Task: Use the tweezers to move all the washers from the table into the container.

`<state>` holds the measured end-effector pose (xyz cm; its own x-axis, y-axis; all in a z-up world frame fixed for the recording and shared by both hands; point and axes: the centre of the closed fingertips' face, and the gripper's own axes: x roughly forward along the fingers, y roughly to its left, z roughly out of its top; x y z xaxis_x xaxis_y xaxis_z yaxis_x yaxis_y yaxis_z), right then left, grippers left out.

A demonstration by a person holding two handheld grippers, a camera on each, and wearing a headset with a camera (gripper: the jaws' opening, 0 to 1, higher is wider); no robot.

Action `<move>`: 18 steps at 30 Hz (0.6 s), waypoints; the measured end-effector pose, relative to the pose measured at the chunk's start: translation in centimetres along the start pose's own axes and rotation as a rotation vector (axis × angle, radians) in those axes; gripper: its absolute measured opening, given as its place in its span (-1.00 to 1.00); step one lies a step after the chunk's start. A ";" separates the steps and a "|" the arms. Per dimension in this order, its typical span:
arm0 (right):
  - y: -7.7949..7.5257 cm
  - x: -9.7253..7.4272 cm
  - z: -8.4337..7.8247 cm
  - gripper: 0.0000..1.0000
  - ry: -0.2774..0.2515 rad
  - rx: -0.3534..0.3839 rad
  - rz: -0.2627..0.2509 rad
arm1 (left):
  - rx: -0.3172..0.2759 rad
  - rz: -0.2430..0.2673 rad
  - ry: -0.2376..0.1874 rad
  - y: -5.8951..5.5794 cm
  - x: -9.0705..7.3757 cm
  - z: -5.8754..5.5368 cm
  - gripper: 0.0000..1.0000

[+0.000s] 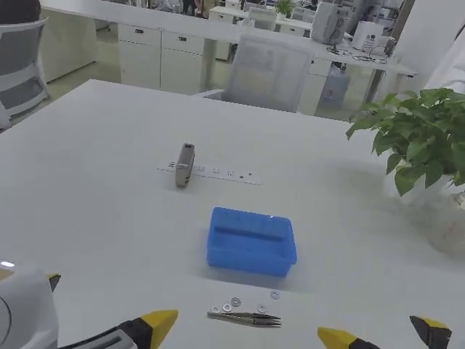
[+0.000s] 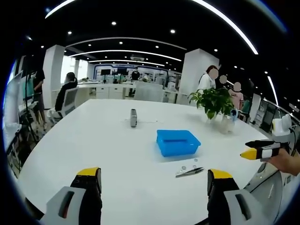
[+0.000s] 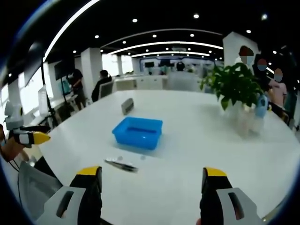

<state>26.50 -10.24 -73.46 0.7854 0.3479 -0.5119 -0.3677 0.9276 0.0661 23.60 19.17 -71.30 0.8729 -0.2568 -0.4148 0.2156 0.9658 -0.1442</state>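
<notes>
My left gripper [image 2: 154, 173] and right gripper [image 3: 151, 171] both have jaws spread wide, holding nothing, with the tweezers [image 1: 245, 317] and washers [image 1: 235, 302] lying ahead between them, near the blue container [image 1: 251, 241].

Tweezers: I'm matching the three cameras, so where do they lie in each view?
Head view: the tweezers lie low in the centre, just on the near side of the blue container.
Left gripper view: tweezers right of centre, just below the blue container.
Right gripper view: tweezers left of centre, below the blue container.
Shared landmark: the blue container, with the tweezers on its near side each time.
</notes>
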 end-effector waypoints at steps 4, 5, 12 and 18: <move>-0.1 -0.1 -0.1 0.72 0.004 -0.005 -0.006 | 0.002 -0.002 0.004 -0.1 0.0 -0.1 0.92; -0.2 -0.1 0.0 0.72 0.002 -0.004 -0.007 | 0.002 -0.003 0.007 -0.1 0.1 -0.1 0.92; -0.7 0.0 0.1 0.72 0.004 -0.009 -0.011 | 0.017 -0.002 0.009 0.1 0.1 0.0 0.92; -0.9 0.2 0.4 0.72 0.000 -0.012 -0.013 | 0.026 -0.002 0.011 0.4 0.3 0.2 0.91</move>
<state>27.22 -10.96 -73.27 0.7902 0.3359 -0.5126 -0.3636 0.9303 0.0491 24.07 19.53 -71.33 0.8675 -0.2593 -0.4246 0.2292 0.9658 -0.1216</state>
